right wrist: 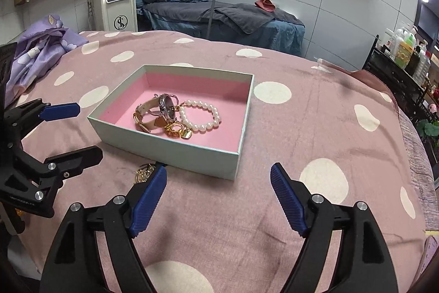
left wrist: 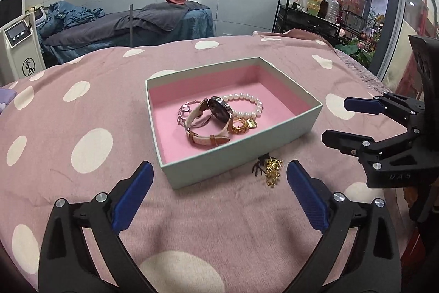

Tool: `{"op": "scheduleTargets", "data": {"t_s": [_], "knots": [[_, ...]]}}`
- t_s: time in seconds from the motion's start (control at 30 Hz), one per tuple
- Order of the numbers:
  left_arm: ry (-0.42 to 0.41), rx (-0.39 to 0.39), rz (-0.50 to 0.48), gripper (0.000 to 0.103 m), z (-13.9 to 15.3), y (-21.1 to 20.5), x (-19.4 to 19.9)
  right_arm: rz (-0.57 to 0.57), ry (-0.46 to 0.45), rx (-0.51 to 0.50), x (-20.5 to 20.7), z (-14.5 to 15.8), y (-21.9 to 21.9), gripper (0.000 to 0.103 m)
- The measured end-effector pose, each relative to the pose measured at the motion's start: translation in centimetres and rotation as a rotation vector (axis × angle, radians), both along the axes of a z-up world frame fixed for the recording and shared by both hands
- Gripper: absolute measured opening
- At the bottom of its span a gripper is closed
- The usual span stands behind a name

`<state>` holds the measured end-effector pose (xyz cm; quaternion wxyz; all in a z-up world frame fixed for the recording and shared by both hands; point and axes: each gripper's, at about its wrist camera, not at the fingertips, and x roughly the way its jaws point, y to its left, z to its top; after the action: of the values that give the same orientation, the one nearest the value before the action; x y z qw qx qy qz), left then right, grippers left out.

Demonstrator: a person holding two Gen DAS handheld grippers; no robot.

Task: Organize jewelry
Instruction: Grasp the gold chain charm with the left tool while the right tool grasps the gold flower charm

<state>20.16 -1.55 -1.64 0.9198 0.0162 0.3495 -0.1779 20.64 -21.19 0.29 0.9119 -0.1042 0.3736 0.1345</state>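
A pale green cardboard box (left wrist: pixel 241 153) with pink lining sits on a pink blanket with white polka dots (left wrist: pixel 82 114); inside, from left to right, lie a silver link bracelet (left wrist: pixel 183 111), a tan leather-strapped wristwatch (left wrist: pixel 211 122), gold rings (left wrist: pixel 240 127) and a white pearl bracelet (left wrist: pixel 251 105). A gold chain tangle (left wrist: pixel 273 169) lies outside, touching the box's near wall; it looks light, limp and slippery, best pinched at its bunched middle. The left gripper (left wrist: pixel 219 192) and right gripper (right wrist: pixel 219 191) are both spread wide, holding nothing. The right wrist view alone shows a crumpled lilac cloth (right wrist: pixel 41 56); there a finger partly hides the chain.
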Motion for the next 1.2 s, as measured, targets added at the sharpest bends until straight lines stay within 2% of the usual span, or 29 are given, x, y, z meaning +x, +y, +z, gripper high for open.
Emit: {"op": "scheduleTargets", "data": {"t_s": [0.23,0.33,0.47,0.6,0.67,0.8,0.87,1.1,1.2], "knots": [[0.009,0.005,-0.012,0.096,-1.4,-1.3,-1.2,-0.048,0.033,0.034,-1.4,-1.4,-1.5,0.08],[0.009,0.039,-0.047,0.094,-1.9,-2.7,-1.4,-0.072,0.047,0.054,-1.9,-2.0,-2.1,0.08],[0.043,0.069,-0.099,0.07,-2.7,-4.6,-0.6,-0.089,0.057,0.073,-2.3,-2.2,-2.6,0.08],[0.093,0.129,-0.118,0.053,-3.7,-6.1,0.6,-0.095,0.052,0.083,-2.6,-1.9,-3.0,0.08],[0.098,0.12,-0.13,0.044,-3.7,-6.3,0.9,-0.095,0.05,0.083,-2.7,-1.8,-3.2,0.08],[0.108,0.111,-0.137,0.031,-3.8,-6.4,1.3,-0.093,0.061,0.092,-2.7,-1.9,-3.2,0.08],[0.114,0.096,-0.131,0.021,-3.7,-6.1,1.5,-0.084,0.067,0.095,-2.6,-2.0,-2.9,0.08],[0.124,0.044,-0.084,0.021,-3.7,-4.3,1.0,-0.031,0.089,0.088,-2.0,-2.3,-0.7,0.08],[0.123,0.047,-0.04,0.021,-3.7,-2.6,0.4,-0.001,0.109,0.08,-1.5,-2.6,0.6,0.073]]}}
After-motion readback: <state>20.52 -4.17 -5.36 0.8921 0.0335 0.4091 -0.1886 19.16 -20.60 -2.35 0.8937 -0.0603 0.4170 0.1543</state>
